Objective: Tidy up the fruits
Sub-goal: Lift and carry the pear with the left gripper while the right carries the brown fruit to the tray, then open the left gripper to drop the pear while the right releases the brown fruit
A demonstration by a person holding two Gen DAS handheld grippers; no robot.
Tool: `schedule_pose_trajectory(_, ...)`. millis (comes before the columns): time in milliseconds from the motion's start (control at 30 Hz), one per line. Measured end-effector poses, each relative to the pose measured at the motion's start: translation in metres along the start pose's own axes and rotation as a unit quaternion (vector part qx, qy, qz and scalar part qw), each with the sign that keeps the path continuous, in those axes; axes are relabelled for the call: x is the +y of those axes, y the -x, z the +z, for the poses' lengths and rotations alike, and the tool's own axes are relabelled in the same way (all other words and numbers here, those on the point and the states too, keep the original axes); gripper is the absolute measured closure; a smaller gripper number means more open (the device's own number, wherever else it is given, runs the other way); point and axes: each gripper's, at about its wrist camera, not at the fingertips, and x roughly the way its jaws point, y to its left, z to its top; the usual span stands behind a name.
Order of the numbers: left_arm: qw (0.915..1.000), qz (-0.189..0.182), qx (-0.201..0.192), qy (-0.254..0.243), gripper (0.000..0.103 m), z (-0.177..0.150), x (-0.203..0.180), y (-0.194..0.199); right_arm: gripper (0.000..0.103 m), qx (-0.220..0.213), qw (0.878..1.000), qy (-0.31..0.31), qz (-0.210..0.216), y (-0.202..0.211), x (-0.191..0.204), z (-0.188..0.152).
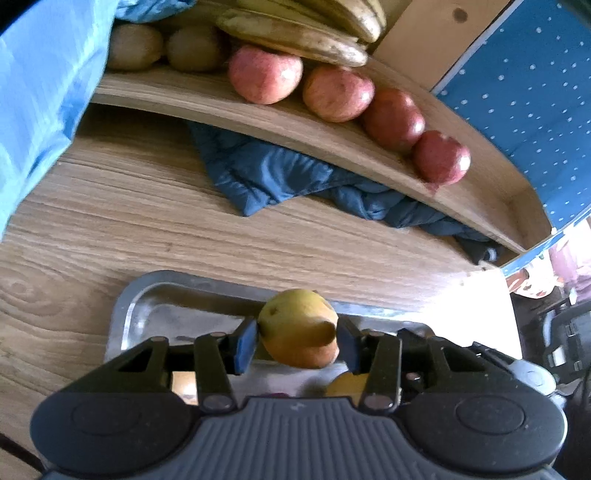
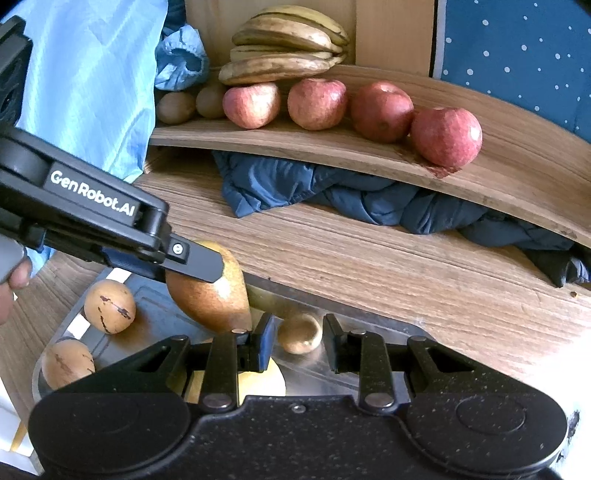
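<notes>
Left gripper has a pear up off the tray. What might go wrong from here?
1. The left gripper pinches the pear near one end, so it may swing or slip back onto the tray.
2. The apples sit close to the shelf front edge; a bump might roll one off.
3. The right gripper is close by, open; the two may collide.

bananas (image 1: 306, 22): top cut off | jacket (image 2: 369, 199): partly hidden under shelf (image 2: 517, 177)
</notes>
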Motion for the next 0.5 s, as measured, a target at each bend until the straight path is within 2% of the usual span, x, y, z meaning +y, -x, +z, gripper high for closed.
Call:
schedule_pose_trajectory(333, 0.9999, 0.011, -0.003, 0.002, 0.052, -0.005, 0.01, 0.006, 0.072, 0.0, 1.0, -0.005, -0.005, 0.002, 0.001, 0.0)
schedule_pose_trajectory(500, 0.9997, 0.024, -0.009, 0.001, 0.046, -0.006, 0.01, 0.01, 0.067, -0.004, 1.0, -0.007, -0.011, 0.006, 0.001, 0.001)
